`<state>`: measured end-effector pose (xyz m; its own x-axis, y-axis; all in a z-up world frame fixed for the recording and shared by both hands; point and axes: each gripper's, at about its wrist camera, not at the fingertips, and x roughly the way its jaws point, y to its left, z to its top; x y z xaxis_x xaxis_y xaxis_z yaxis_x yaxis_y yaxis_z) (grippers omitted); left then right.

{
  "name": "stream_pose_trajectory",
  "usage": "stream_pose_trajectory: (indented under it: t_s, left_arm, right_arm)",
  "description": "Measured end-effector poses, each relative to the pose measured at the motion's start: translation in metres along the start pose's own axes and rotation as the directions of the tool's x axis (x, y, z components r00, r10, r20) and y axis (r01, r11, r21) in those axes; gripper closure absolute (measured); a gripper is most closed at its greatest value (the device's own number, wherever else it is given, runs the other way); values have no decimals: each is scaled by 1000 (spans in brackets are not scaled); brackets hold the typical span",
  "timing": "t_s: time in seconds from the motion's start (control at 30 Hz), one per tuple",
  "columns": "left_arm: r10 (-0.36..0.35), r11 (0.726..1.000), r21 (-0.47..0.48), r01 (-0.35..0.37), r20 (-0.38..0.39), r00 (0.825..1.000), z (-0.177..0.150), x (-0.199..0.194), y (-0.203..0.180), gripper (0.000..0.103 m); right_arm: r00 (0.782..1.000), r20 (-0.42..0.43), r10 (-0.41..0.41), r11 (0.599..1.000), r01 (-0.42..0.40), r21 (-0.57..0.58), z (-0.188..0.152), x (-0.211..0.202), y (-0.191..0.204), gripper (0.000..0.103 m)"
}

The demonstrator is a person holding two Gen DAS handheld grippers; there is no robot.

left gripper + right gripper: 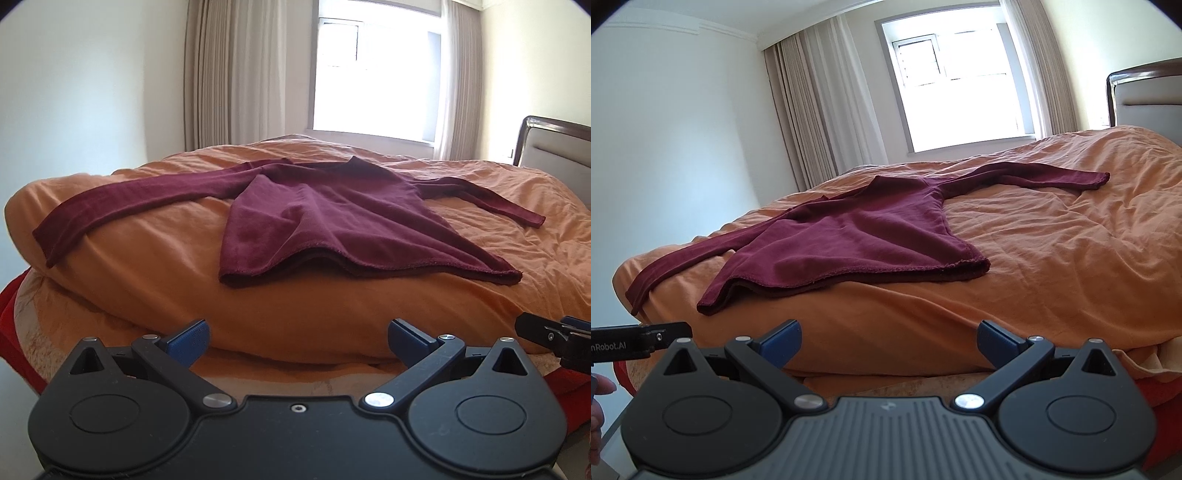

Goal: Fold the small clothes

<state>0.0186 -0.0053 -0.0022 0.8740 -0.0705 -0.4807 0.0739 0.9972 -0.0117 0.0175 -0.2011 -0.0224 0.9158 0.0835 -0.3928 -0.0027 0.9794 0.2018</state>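
Observation:
A small maroon long-sleeved top lies spread flat on an orange duvet, sleeves stretched out to both sides, hem toward me. In the right wrist view the same top sits left of centre. My left gripper stands open in front of the bed's near edge, below the hem, nothing between its blue pads. My right gripper is open too, held level with the duvet's front edge, right of the hem. Each gripper shows at the edge of the other's view: the right gripper, the left gripper.
The bed's headboard stands at the right. A window with pale curtains is behind the bed. Red fabric shows under the duvet at the lower left. A person's fingers show at the left edge.

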Motion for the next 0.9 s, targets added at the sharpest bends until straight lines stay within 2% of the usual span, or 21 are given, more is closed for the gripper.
stream_pose_trajectory:
  t_s: [0.27, 0.43, 0.67, 0.8, 0.9]
  left_arm:
    - [7, 1000, -2, -7, 6, 1000, 24, 10, 2, 1]
    - [6, 1000, 9, -6, 3, 1000, 46, 33, 11, 1]
    - [15, 1000, 14, -15, -1, 1000, 85, 99, 24, 1]
    - [43, 999, 29, -42, -57, 997, 102, 151, 36, 1]
    - [59, 998, 12, -57, -126, 990, 110, 184, 52, 1]
  right_arm:
    - [999, 4, -35, 999, 35, 31, 8, 5, -16, 0]
    - [996, 24, -87, 996, 86, 17, 20, 19, -29, 0]
    - [988, 33, -151, 989, 150, 14, 43, 63, -51, 0]
    - [993, -37, -113, 993, 114, 20, 63, 109, -66, 0]
    - [991, -94, -100, 994, 103, 29, 81, 141, -70, 0]
